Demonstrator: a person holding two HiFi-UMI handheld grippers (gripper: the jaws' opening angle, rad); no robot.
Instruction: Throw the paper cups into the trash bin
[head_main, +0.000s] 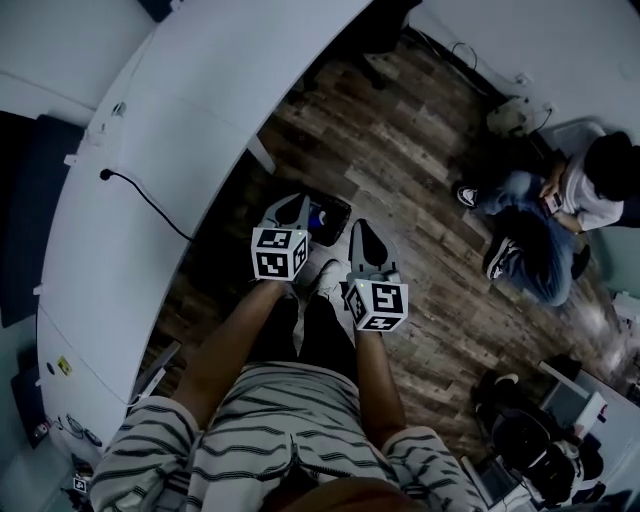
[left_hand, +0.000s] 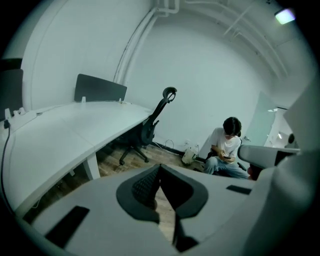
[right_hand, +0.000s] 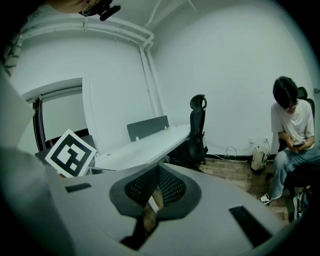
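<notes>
Striped shirt (head_main: 290, 420) sat lowest in head view. Left gripper (left_hand: 160, 167) and right gripper (right_hand: 159, 170) hung side by side just off the desk (head_main: 180, 120) edge, jaws of both pressed together, nothing between. Dark bin (head_main: 330, 213) stood on the floor beside the desk, under the left gripper's tip. Seated person (head_main: 560, 200) was well away from the desk.
</notes>
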